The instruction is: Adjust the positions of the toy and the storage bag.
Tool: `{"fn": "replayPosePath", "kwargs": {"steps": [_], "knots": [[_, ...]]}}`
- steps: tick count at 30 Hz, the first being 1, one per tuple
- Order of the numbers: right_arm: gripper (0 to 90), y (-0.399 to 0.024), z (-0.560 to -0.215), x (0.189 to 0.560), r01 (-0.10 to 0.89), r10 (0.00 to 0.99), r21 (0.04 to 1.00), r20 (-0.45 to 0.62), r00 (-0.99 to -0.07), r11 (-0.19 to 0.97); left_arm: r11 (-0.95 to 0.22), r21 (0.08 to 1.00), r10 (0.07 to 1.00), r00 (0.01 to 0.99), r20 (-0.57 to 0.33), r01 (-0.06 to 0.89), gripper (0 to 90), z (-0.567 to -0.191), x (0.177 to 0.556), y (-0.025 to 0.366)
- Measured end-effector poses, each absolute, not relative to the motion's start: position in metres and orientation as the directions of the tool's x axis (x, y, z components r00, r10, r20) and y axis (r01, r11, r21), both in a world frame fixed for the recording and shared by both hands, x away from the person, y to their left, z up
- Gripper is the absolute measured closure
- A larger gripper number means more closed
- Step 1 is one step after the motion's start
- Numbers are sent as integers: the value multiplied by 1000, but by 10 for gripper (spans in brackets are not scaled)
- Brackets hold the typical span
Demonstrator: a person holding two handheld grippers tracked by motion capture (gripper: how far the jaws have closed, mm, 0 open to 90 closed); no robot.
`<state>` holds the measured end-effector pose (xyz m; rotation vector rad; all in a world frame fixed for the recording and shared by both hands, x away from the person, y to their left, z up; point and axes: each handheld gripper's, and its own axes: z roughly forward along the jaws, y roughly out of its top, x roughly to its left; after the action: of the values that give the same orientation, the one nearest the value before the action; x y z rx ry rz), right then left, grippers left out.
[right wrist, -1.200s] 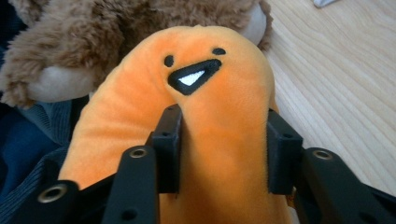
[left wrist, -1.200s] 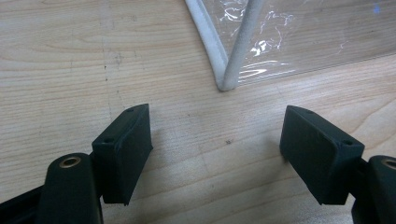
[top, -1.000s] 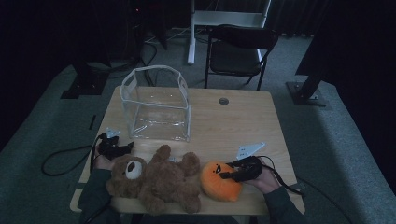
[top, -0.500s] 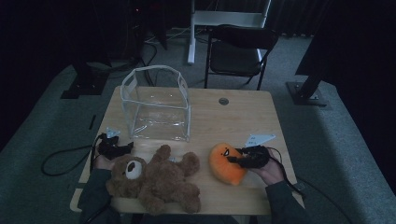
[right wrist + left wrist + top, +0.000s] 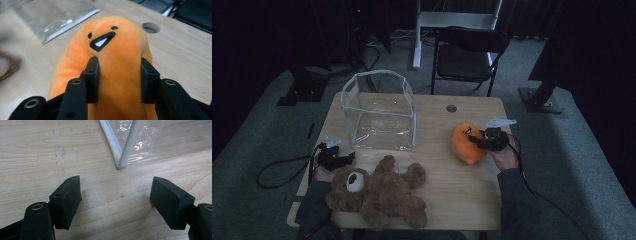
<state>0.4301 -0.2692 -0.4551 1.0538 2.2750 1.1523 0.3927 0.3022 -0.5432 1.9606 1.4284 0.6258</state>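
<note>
Where the right gripper [image 5: 479,141] works at the right side of the table [image 5: 462,195], its two black jaws are pressed into an orange plush toy [image 5: 466,142], one on each flank, so the soft body bulges up between them. In the right gripper view the toy [image 5: 117,65] has its small black eyes and open mouth just above the jaw tips, and the gripper [image 5: 119,80] squeezes it below that face. From the high view the toy sits to the right of the clear plastic bag [image 5: 379,112], well apart from it, with the hand behind it.

The left gripper [image 5: 337,159] rests near the table's left edge, just beside the head of a brown teddy bear [image 5: 379,192] lying on its back. Its jaws stand wide apart with bare wood between them [image 5: 115,200], and a white-trimmed corner of the bag [image 5: 121,157] lies just beyond their tips.
</note>
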Motion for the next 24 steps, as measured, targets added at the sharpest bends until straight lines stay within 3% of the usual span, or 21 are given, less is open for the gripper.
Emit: {"fn": "replayPosePath", "kwargs": {"steps": [12,15,18,24], "knots": [[575,-280,-464,482,511,856,810,23,-517,287,-218,722,954,301,14,656,254,-543,393,302],[478,-276,-481,496,574,869,761,27,-494,303,-217,723,953,301,13,656,254,-543,393,302],[392,-280,-483,499,589,883,773,83,-463,236,-218,722,953,301,14,656,254,-543,393,302],[260,-282,-476,494,567,884,785,56,-463,248,-218,722,953,302,13,656,254,-543,393,302]]}}
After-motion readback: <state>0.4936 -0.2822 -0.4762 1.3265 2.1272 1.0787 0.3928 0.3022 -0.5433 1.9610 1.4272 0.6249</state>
